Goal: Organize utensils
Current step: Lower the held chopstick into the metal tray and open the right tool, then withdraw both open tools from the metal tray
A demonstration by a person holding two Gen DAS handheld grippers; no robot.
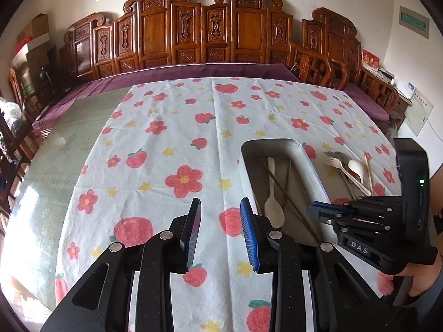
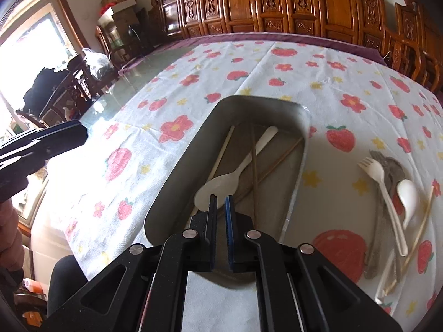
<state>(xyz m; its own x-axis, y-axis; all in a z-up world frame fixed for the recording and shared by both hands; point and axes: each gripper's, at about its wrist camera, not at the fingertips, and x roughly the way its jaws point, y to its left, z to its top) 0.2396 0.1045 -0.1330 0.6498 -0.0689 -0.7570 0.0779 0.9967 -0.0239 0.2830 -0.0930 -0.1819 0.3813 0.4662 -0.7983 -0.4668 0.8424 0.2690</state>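
A grey metal tray [image 2: 182,163] [image 1: 246,163] lies on the flowered tablecloth. In it lie a cream spoon [image 2: 218,185] [image 1: 272,210] and several chopsticks [image 2: 253,171] [image 1: 288,196]. Right of the tray lies a pile of utensils: a cream fork [image 2: 373,168] [image 1: 333,163], a white spoon [image 2: 408,196] [image 1: 355,167], grey metal utensils [image 2: 393,166] and a chopstick [image 2: 420,221] [image 1: 368,174]. My right gripper [image 2: 220,202] [image 1: 311,210] hovers over the tray's near end, jaws a narrow gap apart, holding nothing. My left gripper [image 1: 220,204] is open and empty over the cloth left of the tray.
The flowered cloth [image 1: 171,138] covers a glass-topped table [image 1: 55,152]. Carved wooden seats [image 1: 193,33] with a purple cushion line the far side. Chairs and clutter stand at the left [image 2: 83,66].
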